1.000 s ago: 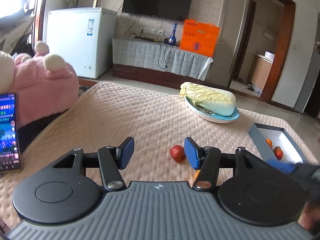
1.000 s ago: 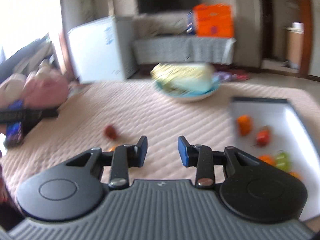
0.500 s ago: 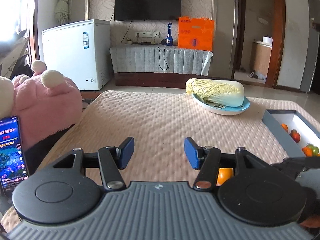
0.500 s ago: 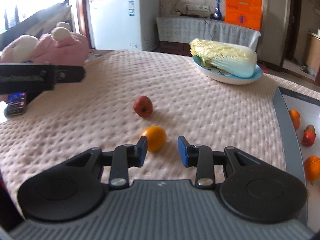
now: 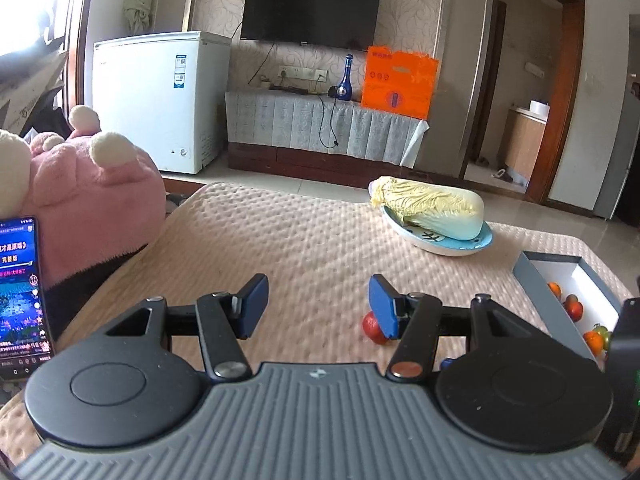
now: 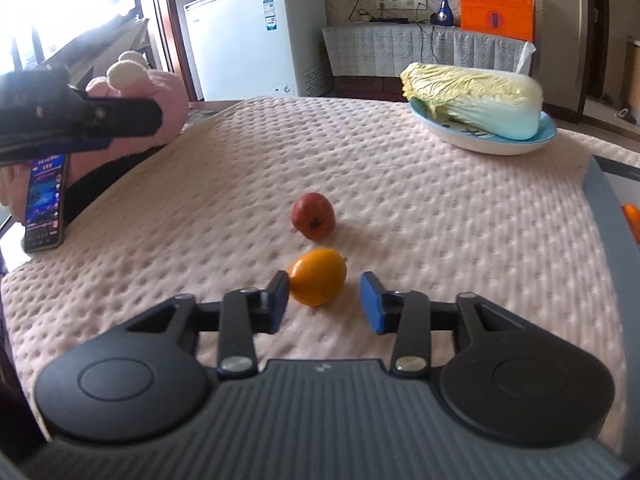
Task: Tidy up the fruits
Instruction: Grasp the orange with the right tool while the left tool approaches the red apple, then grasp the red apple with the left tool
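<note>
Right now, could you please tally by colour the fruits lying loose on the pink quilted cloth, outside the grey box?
Round red fruit: 1
Oval orange fruit: 1
Total: 2

Red fruit (image 5: 372,328) half hidden behind left gripper finger (image 5: 382,306); box (image 6: 612,216) cut by frame edge.

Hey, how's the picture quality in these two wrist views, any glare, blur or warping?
Left wrist: sharp, fisheye bends the door frame, window blown out at upper left. Right wrist: window glare washes the upper left, left gripper is soft at the edge, orange fruit and red fruit are crisp.
</note>
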A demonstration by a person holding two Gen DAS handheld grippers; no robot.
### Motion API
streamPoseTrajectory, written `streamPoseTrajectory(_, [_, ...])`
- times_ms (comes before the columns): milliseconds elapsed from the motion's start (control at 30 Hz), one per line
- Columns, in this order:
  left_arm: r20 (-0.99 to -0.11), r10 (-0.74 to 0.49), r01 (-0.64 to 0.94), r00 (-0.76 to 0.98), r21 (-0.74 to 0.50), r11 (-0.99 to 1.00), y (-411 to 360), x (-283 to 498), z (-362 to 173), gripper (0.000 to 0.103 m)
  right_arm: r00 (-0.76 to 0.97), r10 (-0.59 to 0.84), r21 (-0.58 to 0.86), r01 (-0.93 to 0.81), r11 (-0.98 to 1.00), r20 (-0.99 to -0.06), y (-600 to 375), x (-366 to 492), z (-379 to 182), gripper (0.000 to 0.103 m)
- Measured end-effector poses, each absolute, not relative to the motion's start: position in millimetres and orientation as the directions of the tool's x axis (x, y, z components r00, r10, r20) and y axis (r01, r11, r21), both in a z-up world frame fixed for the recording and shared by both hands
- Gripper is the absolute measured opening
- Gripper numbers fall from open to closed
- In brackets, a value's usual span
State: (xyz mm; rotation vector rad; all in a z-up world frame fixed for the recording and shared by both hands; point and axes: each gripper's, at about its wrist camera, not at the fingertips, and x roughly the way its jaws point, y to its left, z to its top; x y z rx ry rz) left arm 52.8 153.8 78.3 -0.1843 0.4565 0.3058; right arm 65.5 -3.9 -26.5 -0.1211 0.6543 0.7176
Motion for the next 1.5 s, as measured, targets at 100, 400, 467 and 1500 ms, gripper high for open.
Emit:
streamPoseTrajectory(100, [-0.464,0.253,-0.334,0.849,-0.1,0.937,152,53,78,0.062,0.567,0.579,0.123,-0.644,0.755,-0.586,1,68,-28,0.043])
streamPoseTrajectory(400, [-0.482,0.285,-0.333,0.829,-0.016,0.943,143,65,61,0.062,0.518,0.615,0.158,-0.675,0.721,-0.595,6,75,-32,0.032])
streamPoseTrajectory(467, [-0.499,0.284,-0.328,0.819,0.0,0.945,143,69,56,0.062,0.511,0.619,0.155,-0.684,0.713,-0.596,-1,72,-27,0.032])
streamPoseTrajectory(1500, [-0.676,0.148,-0.259,0.722,-0.066,0.963,130,185,-12,0.06,0.517,0.565,0.042,-0.713,0.7,-0.643,-49,57,-15,0.034])
